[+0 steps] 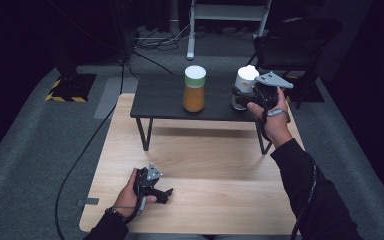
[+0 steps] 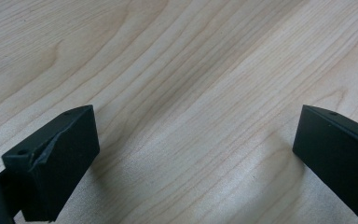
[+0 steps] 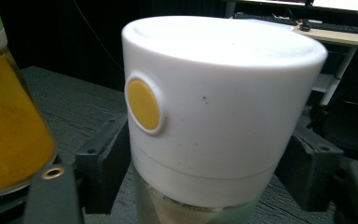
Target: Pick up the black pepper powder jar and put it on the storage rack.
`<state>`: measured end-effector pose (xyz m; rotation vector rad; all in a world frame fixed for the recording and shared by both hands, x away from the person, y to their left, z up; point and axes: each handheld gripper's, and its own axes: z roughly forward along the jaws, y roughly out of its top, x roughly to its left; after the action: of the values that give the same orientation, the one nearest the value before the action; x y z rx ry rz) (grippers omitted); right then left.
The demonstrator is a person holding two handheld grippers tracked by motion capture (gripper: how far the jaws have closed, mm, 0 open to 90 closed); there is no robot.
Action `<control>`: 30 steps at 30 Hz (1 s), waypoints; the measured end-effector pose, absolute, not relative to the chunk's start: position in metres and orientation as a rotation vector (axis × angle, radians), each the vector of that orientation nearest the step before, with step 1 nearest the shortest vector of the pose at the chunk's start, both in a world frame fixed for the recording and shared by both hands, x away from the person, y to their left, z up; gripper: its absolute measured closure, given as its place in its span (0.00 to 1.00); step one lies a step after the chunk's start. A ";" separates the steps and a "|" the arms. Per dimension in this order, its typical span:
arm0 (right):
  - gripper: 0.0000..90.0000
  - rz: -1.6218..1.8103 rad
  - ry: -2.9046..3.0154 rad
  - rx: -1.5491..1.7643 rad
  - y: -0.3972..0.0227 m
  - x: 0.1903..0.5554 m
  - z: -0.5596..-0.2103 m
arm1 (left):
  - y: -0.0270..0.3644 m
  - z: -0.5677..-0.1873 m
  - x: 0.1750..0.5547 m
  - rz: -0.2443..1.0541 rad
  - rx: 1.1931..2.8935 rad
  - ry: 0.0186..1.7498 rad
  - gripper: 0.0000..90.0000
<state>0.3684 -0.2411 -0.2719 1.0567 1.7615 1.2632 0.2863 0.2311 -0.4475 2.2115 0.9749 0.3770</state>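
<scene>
We find the right gripper (image 1: 243,93) clamped around a white-capped jar (image 1: 244,85) on the dark low table (image 1: 160,100); its jaws and hand hide the jar's base. An amber bottle (image 1: 194,89) stands apart. The left gripper (image 1: 164,192) rests open on the wooden table (image 1: 205,165), holding nothing.

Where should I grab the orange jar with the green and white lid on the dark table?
Grip the orange jar around its straight glass body, below the lid. It stands upright, so come in level from the near side, jaws either side. The white-capped container beside it stands well apart.
</scene>
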 end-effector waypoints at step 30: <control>0.03 1.127 1.821 0.898 -0.234 0.352 -0.268 | 0.231 -0.447 0.287 0.376 2.212 0.973 0.00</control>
<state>0.3525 -0.2338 -0.2682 0.8984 1.8214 1.1274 0.2866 0.2312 -0.4475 2.2123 0.9734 0.3762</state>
